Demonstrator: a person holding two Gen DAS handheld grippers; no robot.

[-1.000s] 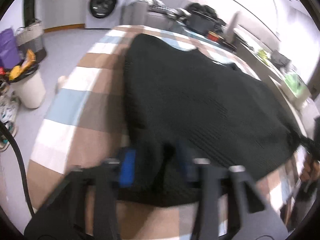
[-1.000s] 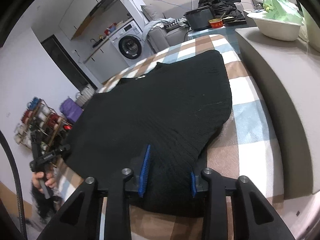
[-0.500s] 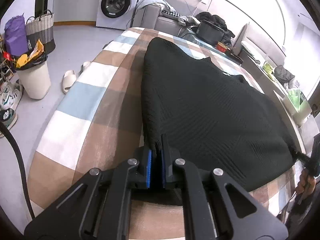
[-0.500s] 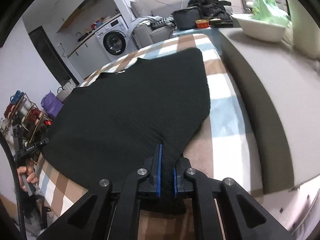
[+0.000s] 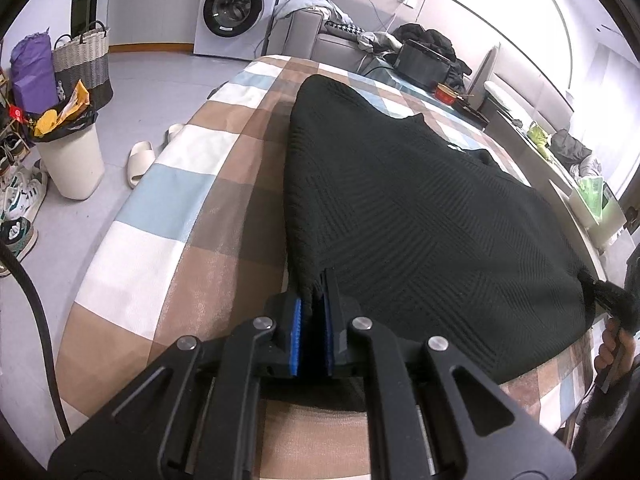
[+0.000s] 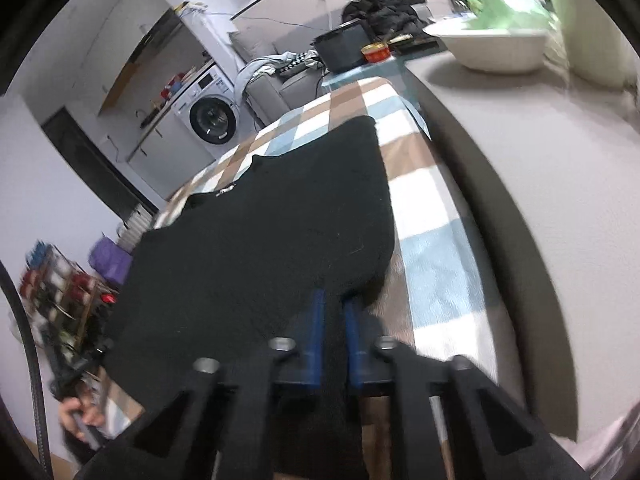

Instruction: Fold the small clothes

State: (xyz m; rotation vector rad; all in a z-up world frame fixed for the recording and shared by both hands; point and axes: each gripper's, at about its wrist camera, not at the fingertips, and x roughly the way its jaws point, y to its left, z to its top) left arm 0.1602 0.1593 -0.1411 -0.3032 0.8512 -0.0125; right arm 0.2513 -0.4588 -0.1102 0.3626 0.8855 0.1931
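A black knitted sweater [image 5: 408,216] lies spread flat on the table, which is covered by a checked cloth [image 5: 192,200] in brown, white and light blue. The left hand-held gripper [image 5: 313,312] is at the near edge of the table, and its jaws are closed on the near left corner of the sweater hem. The right hand-held gripper [image 6: 332,320] is also at the near edge, and its jaws are closed on the near right corner of the same hem. A washing machine [image 5: 236,10] stands beyond the far end of the table.
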